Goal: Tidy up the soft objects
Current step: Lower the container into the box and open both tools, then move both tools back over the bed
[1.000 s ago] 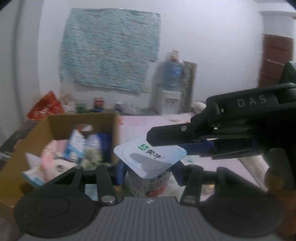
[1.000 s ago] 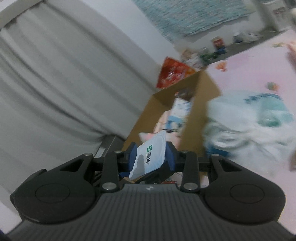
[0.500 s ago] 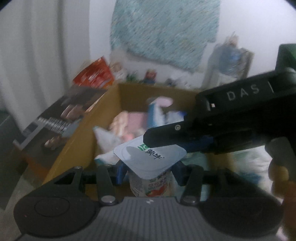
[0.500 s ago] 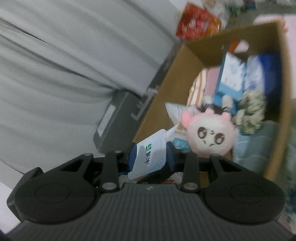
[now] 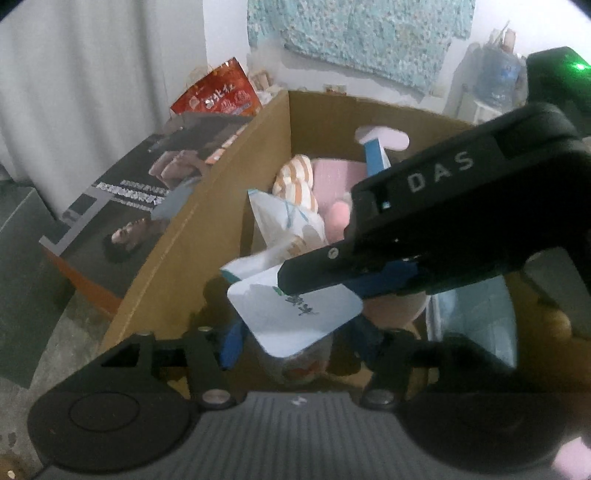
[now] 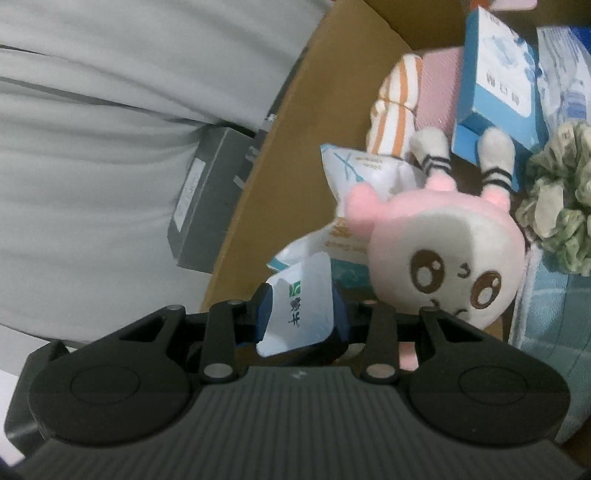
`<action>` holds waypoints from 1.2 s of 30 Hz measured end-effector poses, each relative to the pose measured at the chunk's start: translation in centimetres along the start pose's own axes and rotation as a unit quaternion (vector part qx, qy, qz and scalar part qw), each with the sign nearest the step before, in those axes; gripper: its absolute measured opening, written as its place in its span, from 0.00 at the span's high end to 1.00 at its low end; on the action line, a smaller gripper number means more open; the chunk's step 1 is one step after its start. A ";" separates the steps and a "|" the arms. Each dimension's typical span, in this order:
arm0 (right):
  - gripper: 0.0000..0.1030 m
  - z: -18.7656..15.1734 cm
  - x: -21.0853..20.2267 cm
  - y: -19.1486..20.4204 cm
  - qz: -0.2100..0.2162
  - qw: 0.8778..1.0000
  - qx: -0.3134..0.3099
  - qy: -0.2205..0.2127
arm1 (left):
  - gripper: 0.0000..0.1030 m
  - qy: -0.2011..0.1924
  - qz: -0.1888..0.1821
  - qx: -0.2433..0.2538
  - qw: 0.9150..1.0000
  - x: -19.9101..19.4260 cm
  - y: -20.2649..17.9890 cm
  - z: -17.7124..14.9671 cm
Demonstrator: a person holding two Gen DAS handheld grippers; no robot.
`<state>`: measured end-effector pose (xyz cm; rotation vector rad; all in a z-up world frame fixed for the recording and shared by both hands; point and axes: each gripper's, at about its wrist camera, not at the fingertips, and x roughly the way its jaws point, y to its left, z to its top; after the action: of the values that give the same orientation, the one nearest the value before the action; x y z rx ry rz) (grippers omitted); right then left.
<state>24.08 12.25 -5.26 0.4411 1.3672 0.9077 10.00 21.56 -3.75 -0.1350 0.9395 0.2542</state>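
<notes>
Under my grippers sat the cardboard box point(image 5: 173, 254), already crowded. In the right wrist view a pink plush toy point(image 6: 443, 258) lay face up near the middle, its striped feet pointing toward a blue carton point(image 6: 495, 92) at the far end. An orange-striped cloth point(image 6: 395, 99) and a pink pad point(image 6: 437, 85) were packed against the far left wall, a white tissue pack point(image 6: 369, 173) leaned just in front of them, and a green scrunchie point(image 6: 557, 199) lay to the right of the plush. A light blue towel point(image 6: 554, 306) covered the right-hand floor of the box. Outside the box I saw a grey curtain point(image 5: 92, 85), a dark printed board point(image 5: 122, 206) leaning on the box's left wall, a red snack bag point(image 5: 218, 96) behind it, and a patterned cloth point(image 5: 362, 33) hanging on the wall.

The yogurt cup point(image 5: 295, 317) hung over the near left part of the box, just above the tissue pack and beside the plush. My right gripper point(image 6: 301, 317) was clamped on the cup's foil lid, which stood on edge between its blue pads point(image 6: 340, 317); from the left wrist view its black finger crossed over the lid from the right. My left gripper point(image 5: 295, 343) had its jaws opening, the blue pads point(image 5: 231, 341) standing apart from the cup's sides, with the cup between them but tilted and no longer pinched.
</notes>
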 end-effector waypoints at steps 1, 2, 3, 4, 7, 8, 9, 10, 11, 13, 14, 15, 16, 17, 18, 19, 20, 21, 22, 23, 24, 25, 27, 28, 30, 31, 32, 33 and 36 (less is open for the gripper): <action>0.66 0.0 0.3 -0.3 -0.001 1.000 0.006 0.004 | 0.37 0.007 0.000 0.003 1.000 0.2 -0.1 -0.1; 0.66 -0.1 0.5 -0.7 -0.004 1.000 0.010 0.009 | 0.37 0.013 0.001 0.005 1.000 0.7 -0.2 -0.1; 0.66 -0.3 0.7 -0.9 -0.009 1.000 0.014 0.015 | 0.37 0.020 0.000 0.007 1.000 0.9 -0.3 -0.2; 0.66 -0.4 1.0 -1.2 -0.012 1.000 0.016 0.020 | 0.37 0.028 -0.003 0.006 1.000 1.1 -0.2 -0.3; 0.66 -0.7 1.4 -1.6 -0.012 0.999 0.024 0.031 | 0.37 0.030 -0.003 0.010 0.999 0.8 -0.2 -0.7; 0.66 -0.7 1.3 -1.6 -0.010 0.999 0.028 0.034 | 0.32 0.027 0.000 0.010 1.000 0.5 -0.2 -0.8; 0.65 -0.8 1.3 -1.7 -0.006 0.999 0.032 0.036 | 0.28 0.019 0.001 0.007 1.000 0.1 -0.3 -0.9; 0.65 -0.7 1.4 -1.7 -0.004 0.999 0.034 0.036 | 0.23 0.010 -0.002 0.006 1.000 -0.4 -0.3 -0.8; 0.60 -0.8 1.4 -1.8 -0.004 0.999 0.034 0.035 | 0.23 0.002 -0.006 0.008 1.000 -0.8 -0.2 -0.8; 0.57 -1.0 1.6 -1.6 -0.004 0.999 0.034 0.037 | 0.22 -0.009 -0.004 0.016 1.000 -1.5 -0.4 -0.6; 0.57 -1.0 1.8 -1.6 -0.004 0.999 0.035 0.039 | 0.22 -0.013 -0.003 0.017 1.000 -1.4 -0.2 -0.4; 0.57 -1.0 2.1 -1.4 -0.003 0.999 0.036 0.040 | 0.22 -0.018 -0.002 0.019 1.000 -1.6 -0.2 -0.3; 0.56 -1.0 2.1 -1.4 -0.003 0.999 0.037 0.039 | 0.22 -0.021 -0.001 0.018 1.000 -1.8 -0.2 -0.3; 0.56 -1.1 1.9 -1.3 -0.001 0.999 0.037 0.035 | 0.22 -0.024 0.000 0.017 1.000 -2.1 -0.1 -0.3; 0.56 -1.2 1.6 -1.1 0.002 0.999 0.036 0.029 | 0.22 -0.027 0.001 0.015 1.000 -2.2 0.0 -0.2; 0.56 -1.2 1.2 -1.1 0.005 0.999 0.037 0.024 | 0.22 -0.031 0.002 0.012 0.999 -2.5 0.1 -0.2; 0.55 -1.2 0.6 -0.9 0.011 0.999 0.038 0.016 | 0.22 -0.034 0.002 0.010 0.999 -2.7 0.2 -0.1; 0.54 -1.3 -0.3 -0.8 0.019 0.999 0.038 0.007 | 0.22 -0.039 0.001 0.008 0.999 -3.1 0.2 -0.1; 0.54 -1.2 -1.0 -0.7 0.025 0.999 0.037 -0.001 | 0.22 -0.045 -0.001 0.005 0.999 -3.4 0.3 -0.1; 0.51 -1.2 -2.2 -0.6 0.031 0.999 0.033 -0.013 | 0.22 -0.050 -0.003 0.002 0.999 -3.8 0.3 0.0; 0.50 -1.3 -3.6 -0.4 0.036 0.999 0.029 -0.028 | 0.21 -0.058 -0.007 0.000 0.998 -4.2 0.3 0.0; 0.49 -1.5 -4.9 -0.3 0.040 0.998 0.025 -0.041 | 0.20 -0.065 -0.010 0.000 0.998 -4.6 0.2 0.0; 0.46 -1.8 -7.6 -0.3 0.045 0.997 0.017 -0.068 | 0.19 -0.080 -0.016 0.002 0.997 -5.3 -0.2 0.0; 0.45 -2.2 -9.3 -0.4 0.047 0.995 0.014 -0.085 | 0.18 -0.087 -0.020 0.004 0.996 -5.7 -0.4 0.0; 0.41 -2.9 -12.1 -0.9 0.050 0.992 0.011 -0.112 | 0.18 -0.097 -0.030 0.009 0.995 -6.3 -0.9 -0.1; 0.39 -3.5 -13.6 -1.3 0.050 0.991 0.009 -0.126 | 0.18 -0.101 -0.036 0.011 0.994 -6.6 -1.3 -0.2; 0.36 -4.1 -15.3 -1.8 0.049 0.989 0.007 -0.142 | 0.17 -0.107 -0.043 0.015 0.993 -6.9 -1.7 -0.3; 0.34 -4.7 -17.1 -2.4 0.048 0.986 0.006 -0.158 | 0.17 -0.112 -0.053 0.019 0.992 -7.3 -2.2 -0.4; 0.27 -7.3 -21.6 -4.8 0.040 0.979 0.008 -0.198 | 0.15 -0.128 -0.088 0.035 0.987 -8.3 -4.1 -0.8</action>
<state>19.61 -8.79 3.63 0.6560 0.9993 0.8217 5.82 16.15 2.57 -0.1172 0.6762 0.0730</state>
